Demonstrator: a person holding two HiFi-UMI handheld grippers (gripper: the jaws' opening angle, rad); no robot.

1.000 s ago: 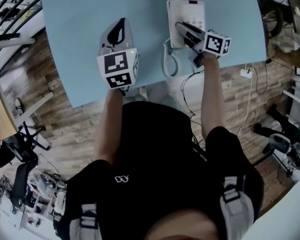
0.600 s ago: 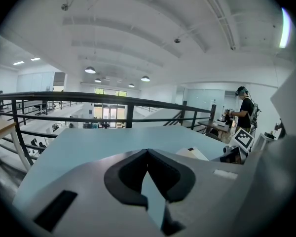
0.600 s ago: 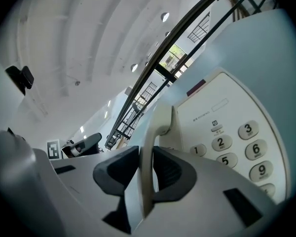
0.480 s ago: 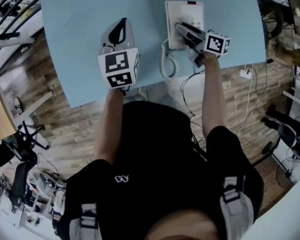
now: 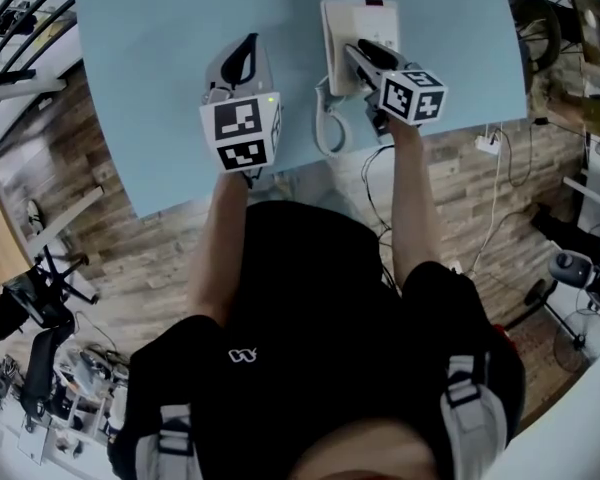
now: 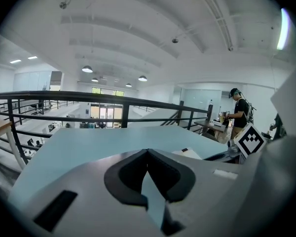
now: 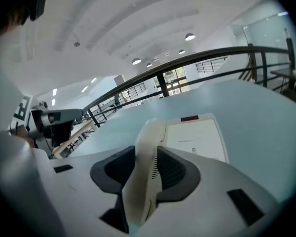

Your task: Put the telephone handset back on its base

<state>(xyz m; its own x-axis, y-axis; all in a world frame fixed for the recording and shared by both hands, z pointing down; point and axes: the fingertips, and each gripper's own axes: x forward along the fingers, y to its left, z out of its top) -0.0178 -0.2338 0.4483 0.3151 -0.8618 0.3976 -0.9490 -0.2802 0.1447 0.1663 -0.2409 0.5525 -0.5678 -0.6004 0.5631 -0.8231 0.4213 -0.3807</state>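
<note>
Handset [image 7: 150, 132] lies along the left side of the base [image 7: 197, 139], its length running between the right gripper's [image 7: 147, 150] jaws, which have just been opening and stand parted. Left gripper [image 6: 148, 152]: jaws closed, empty, farther away.

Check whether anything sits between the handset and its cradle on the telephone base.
Nothing visible does. The handset already lies along the left side of the telephone base, between the jaws of the right gripper, which have just been opening.

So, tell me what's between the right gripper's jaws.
The cream handset, lying along the base; the right gripper view shows it. The right gripper has just been opening its jaws.
</note>
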